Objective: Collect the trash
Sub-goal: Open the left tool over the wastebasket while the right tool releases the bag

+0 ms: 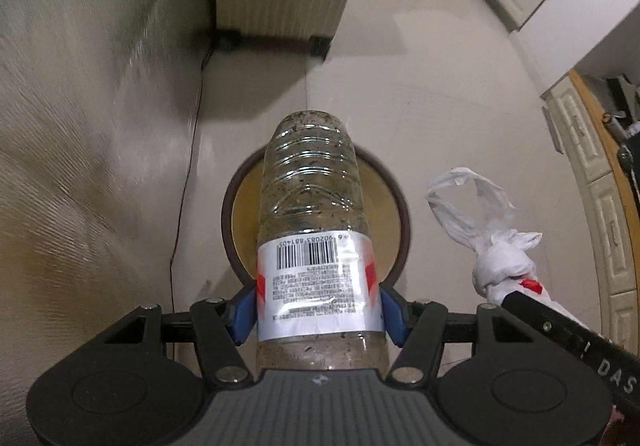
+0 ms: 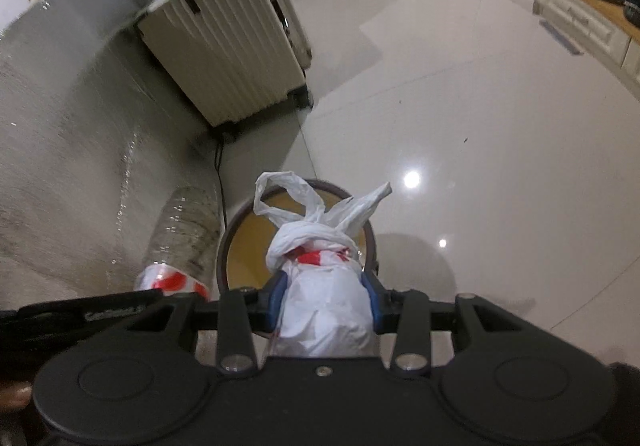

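Drop-off step. Left gripper [image 1: 318,312] pinches a dirty plastic bottle [image 1: 310,206] by its label band, blue pads pressed on both sides, base pointing away toward the floor. Right gripper [image 2: 325,298] pinches a knotted white plastic bag [image 2: 320,270] with red print showing through; loose handles stick up past the jaws. Both pieces of trash hang above the round bin [image 1: 400,218], brown rim, yellow inside, standing on the tiled floor [image 2: 460,106].

Bottle looks lined up over the bin mouth in the left wrist view; the bag covers most of the mouth in the right wrist view. Next move, my guess: lower a little more, then spread the jaws one at a time so the two items don't collide at the rim. Bottle is long, could catch the rim if tilted.

Room: wall [image 1: 80,126] close on the left, a thin cable [image 1: 188,166] runs down beside it, ribbed suitcase [image 2: 224,58] behind the bin. Right side is open floor; cabinets [image 2: 580,22] well apart.
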`<control>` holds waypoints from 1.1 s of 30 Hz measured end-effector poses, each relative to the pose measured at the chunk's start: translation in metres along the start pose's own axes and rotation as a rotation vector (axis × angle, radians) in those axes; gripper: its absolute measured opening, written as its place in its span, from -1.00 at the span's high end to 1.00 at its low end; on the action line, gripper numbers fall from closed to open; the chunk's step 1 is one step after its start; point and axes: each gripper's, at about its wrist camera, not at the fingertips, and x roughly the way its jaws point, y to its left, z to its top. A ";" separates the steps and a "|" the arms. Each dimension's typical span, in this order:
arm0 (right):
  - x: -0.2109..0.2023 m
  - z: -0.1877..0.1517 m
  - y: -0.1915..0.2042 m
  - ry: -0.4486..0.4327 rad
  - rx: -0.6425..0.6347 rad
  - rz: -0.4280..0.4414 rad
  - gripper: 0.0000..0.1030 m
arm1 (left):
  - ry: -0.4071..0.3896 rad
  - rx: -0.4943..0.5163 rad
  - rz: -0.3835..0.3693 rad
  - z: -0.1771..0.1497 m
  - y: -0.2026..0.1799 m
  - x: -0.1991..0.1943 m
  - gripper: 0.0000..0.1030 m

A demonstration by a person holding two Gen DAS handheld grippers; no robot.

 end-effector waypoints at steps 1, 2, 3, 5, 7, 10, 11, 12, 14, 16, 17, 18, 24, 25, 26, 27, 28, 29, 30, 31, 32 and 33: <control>0.007 -0.001 0.000 0.008 0.007 -0.001 0.21 | 0.015 -0.007 -0.001 0.002 0.003 0.010 -0.21; 0.015 0.000 0.000 0.015 0.016 -0.004 0.20 | 0.032 -0.016 -0.006 0.005 0.007 0.021 -0.21; 0.021 -0.001 0.000 0.022 0.024 -0.008 0.20 | 0.046 -0.025 -0.011 0.007 0.010 0.030 -0.21; 0.030 -0.001 -0.003 0.031 0.032 -0.011 0.20 | 0.078 -0.042 -0.019 0.012 0.015 0.049 -0.22; 0.042 0.003 -0.007 0.039 0.040 -0.018 0.20 | 0.092 -0.047 -0.022 0.017 0.018 0.067 -0.22; 0.057 0.006 -0.010 0.050 0.052 -0.034 0.20 | 0.110 -0.041 -0.017 0.027 0.019 0.090 -0.22; 0.060 0.007 -0.010 0.052 0.058 -0.032 0.20 | 0.112 -0.036 -0.020 0.031 0.019 0.096 -0.22; 0.065 0.009 -0.009 0.056 0.065 -0.030 0.20 | 0.112 -0.031 -0.023 0.033 0.018 0.100 -0.23; 0.072 0.012 -0.009 0.058 0.068 -0.027 0.20 | 0.119 -0.019 -0.034 0.039 0.016 0.109 -0.26; 0.079 0.016 -0.007 0.053 0.065 -0.023 0.20 | 0.139 -0.015 -0.037 0.043 0.015 0.116 -0.51; 0.083 0.019 -0.005 0.052 0.061 -0.020 0.20 | 0.140 -0.010 -0.034 0.044 0.015 0.116 -0.68; 0.087 0.021 -0.003 0.053 0.057 -0.016 0.20 | 0.131 0.004 -0.031 0.043 0.015 0.113 -0.71; 0.119 0.031 0.008 0.067 0.064 0.023 0.14 | 0.120 0.041 0.006 0.034 0.021 0.106 -0.72; 0.125 0.031 0.008 0.068 0.076 0.032 0.11 | 0.119 0.044 0.012 0.032 0.023 0.104 -0.72; 0.131 0.030 0.008 0.075 0.090 0.037 -0.11 | 0.119 0.052 0.019 0.030 0.024 0.102 -0.72; 0.135 0.030 0.008 0.087 0.097 0.029 -0.28 | 0.122 0.065 0.029 0.027 0.025 0.100 -0.72; 0.138 0.029 0.007 0.098 0.097 0.014 -0.30 | 0.124 0.076 0.039 0.027 0.026 0.100 -0.72; 0.140 0.026 0.007 0.104 0.093 0.001 -0.31 | 0.127 0.089 0.053 0.024 0.026 0.099 -0.72; 0.141 0.023 0.006 0.114 0.087 -0.005 -0.34 | 0.127 0.098 0.064 0.022 0.026 0.098 -0.72; 0.141 0.020 0.005 0.127 0.082 -0.002 -0.35 | 0.128 0.105 0.071 0.020 0.026 0.097 -0.72; 0.141 0.018 0.004 0.141 0.076 -0.001 -0.36 | 0.131 0.109 0.076 0.017 0.027 0.096 -0.72; 0.141 0.015 0.003 0.155 0.066 -0.005 -0.37 | 0.136 0.110 0.077 0.016 0.028 0.096 -0.72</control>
